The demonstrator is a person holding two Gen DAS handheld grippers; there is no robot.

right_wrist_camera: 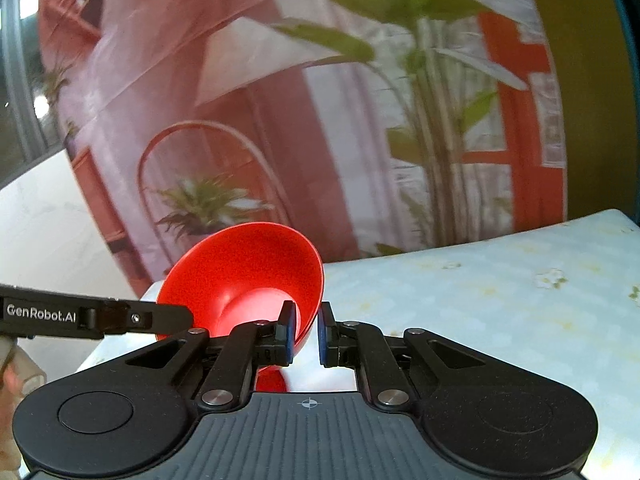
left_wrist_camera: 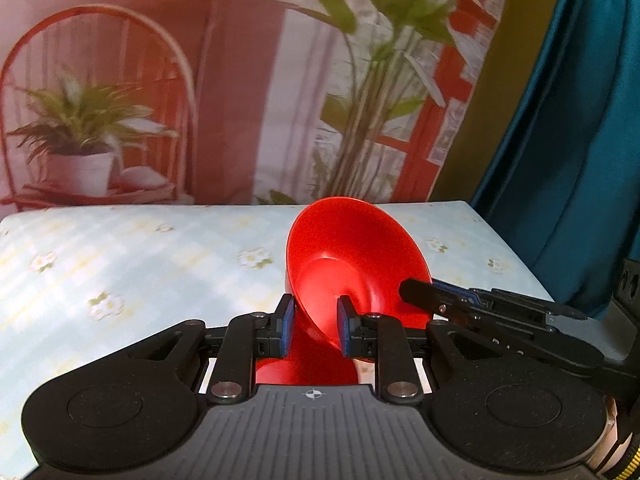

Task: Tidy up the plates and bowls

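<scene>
The left gripper (left_wrist_camera: 316, 326) has its blue-padded fingers (left_wrist_camera: 287, 326) clamped on the near rim of a red bowl (left_wrist_camera: 352, 256), one pad outside the wall and one inside. The right gripper (right_wrist_camera: 306, 332) pinches the same bowl (right_wrist_camera: 244, 276) at the opposite rim, its fingers (right_wrist_camera: 289, 334) drawn close on the thin wall.

The bowl hangs between the two grippers, lifted clear of the table (left_wrist_camera: 160, 264). It is tipped on edge: in the left wrist view its mouth opens toward about eleven o'clock, with the flat base toward five o'clock. In the right wrist view the mouth faces roughly one o'clock. The right gripper's finger enters the left view from three o'clock and meets the rim (left_wrist_camera: 424, 292).

A second red shape (left_wrist_camera: 304, 372) shows below the left fingers; what it is cannot be told.

The table carries a pale blue checked cloth with small flowers. Behind it, at twelve o'clock, hangs a printed backdrop (left_wrist_camera: 200, 80) of potted plants and a red arched stand. A teal curtain (left_wrist_camera: 560, 140) falls at two o'clock.
</scene>
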